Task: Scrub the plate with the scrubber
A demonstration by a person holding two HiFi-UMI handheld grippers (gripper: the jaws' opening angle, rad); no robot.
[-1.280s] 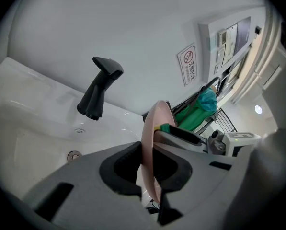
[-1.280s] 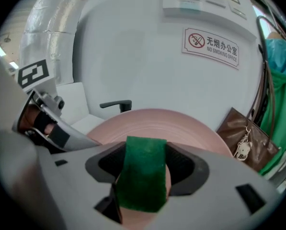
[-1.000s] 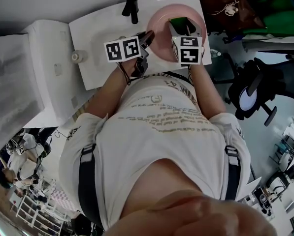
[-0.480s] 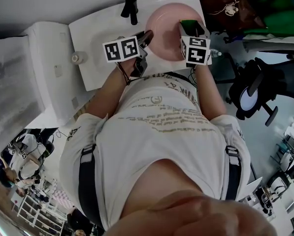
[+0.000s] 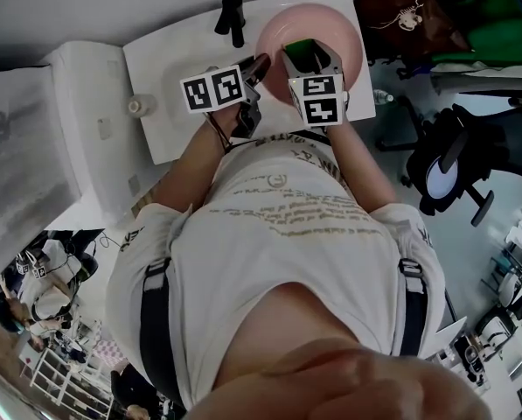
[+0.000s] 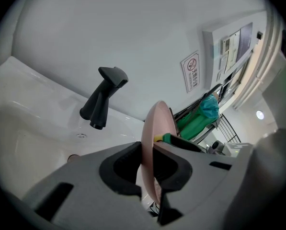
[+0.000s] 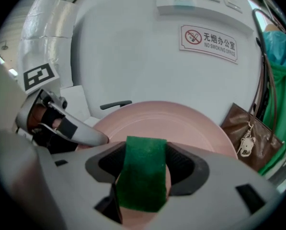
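Mid-scrub here, by the look of it. Pinching the plate point(image 5: 330, 26) by its near-left rim with the left gripper point(image 5: 261, 63), closed down narrow on that thin pink edge. Holding it over the right end of the white sink point(image 5: 169, 68), just right of the black faucet point(image 5: 233, 11). Tipped well up on edge, hollow face turned toward the near right; from the left gripper view, nothing but a thin upright line. Clamping the green scrubber point(image 7: 143, 171) in the right gripper point(image 5: 311, 58), squeezed across its two long sides. Pointing that strip away along the gripper's own line, long axis near to far, with the far end poking out past the fingertips at the left-middle of the plate's face. Looks like contact there, though hard to call for certain from any view. Judging the next move: press that far end flat on the face, sweep across toward the far-right rim and back. Bracing firmly on the left needed too, or risk twisting the plate out of the pinch
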